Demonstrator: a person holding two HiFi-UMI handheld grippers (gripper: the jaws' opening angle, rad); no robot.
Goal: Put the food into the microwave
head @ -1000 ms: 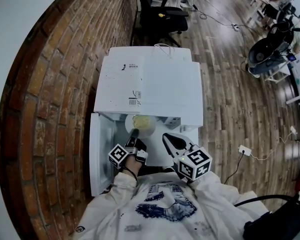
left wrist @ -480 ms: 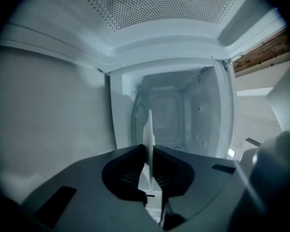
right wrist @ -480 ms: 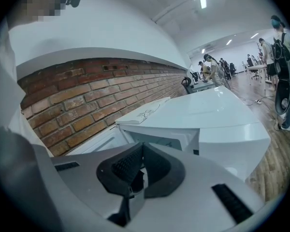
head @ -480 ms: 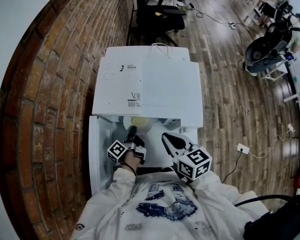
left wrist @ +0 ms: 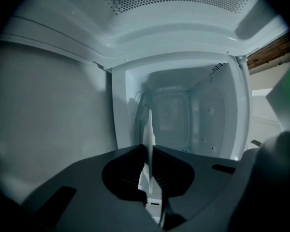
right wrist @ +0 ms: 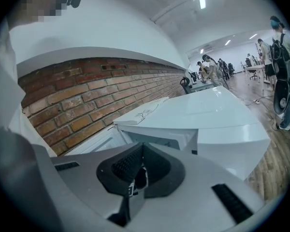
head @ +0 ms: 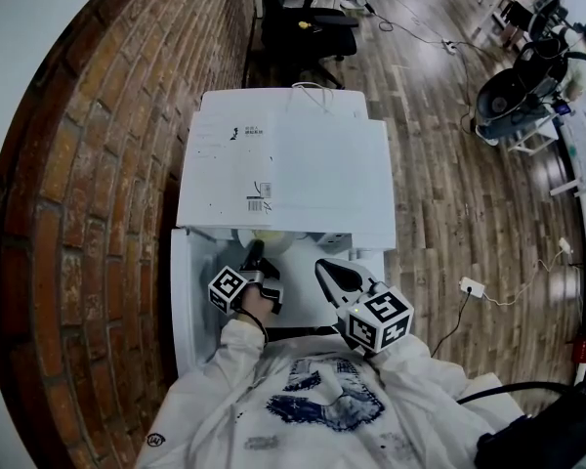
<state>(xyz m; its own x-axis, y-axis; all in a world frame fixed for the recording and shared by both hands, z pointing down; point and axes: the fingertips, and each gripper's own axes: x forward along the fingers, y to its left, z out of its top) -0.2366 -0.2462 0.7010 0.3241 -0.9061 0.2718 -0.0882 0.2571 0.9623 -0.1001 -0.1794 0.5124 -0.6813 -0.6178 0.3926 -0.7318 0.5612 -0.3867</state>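
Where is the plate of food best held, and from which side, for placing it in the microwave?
By the thin rim on its near edge, coming from the open front. The plate looks level, and the microwave walls close off every other side. The left hand-held gripper is shut on that rim.

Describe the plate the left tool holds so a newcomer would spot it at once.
Find the white microwave against the brick wall, door open. In its mouth, the left tool clamps a white plate, mostly hidden under the top; it is the only dish there.
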